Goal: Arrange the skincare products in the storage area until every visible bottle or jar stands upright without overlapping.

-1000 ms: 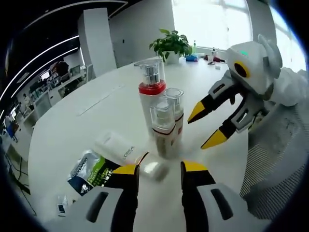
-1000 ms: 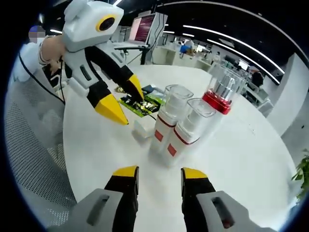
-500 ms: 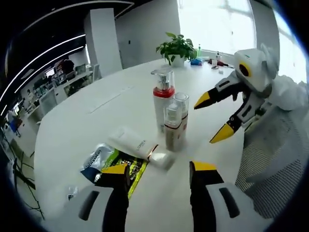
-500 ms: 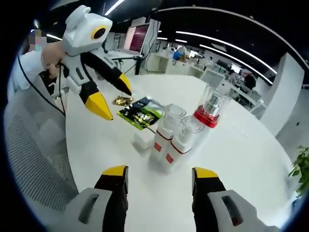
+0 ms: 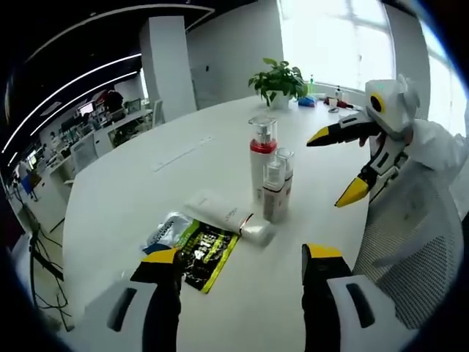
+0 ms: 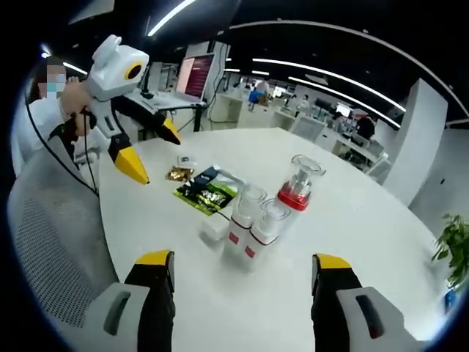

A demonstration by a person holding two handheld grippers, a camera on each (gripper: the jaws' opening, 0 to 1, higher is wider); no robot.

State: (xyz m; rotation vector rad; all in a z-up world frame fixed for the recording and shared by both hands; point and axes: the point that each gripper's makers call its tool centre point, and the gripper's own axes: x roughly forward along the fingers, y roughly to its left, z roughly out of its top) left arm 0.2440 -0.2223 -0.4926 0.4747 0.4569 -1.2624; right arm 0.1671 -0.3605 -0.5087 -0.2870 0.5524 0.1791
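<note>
Both grippers pull back from bottle cluster, jaws spread wider than a second ago, holding nothing. Left gripper (image 5: 239, 265) hangs over near table (image 5: 117, 191) edge; right gripper (image 6: 239, 273) likewise. Pump bottle (image 5: 262, 154) and two clear-capped bottles (image 5: 277, 183) stand upright, touching, mid-table. White tube (image 5: 226, 217) lies flat beside green sachet (image 5: 204, 249). Judgement: tube not yet stood up; task unfinished.

We cannot read the labels on the two small bottles (image 6: 253, 227). The white tube (image 5: 223, 215) covers part of the sachets (image 5: 192, 246). The packets (image 6: 182, 167) beyond are too small to identify.
</note>
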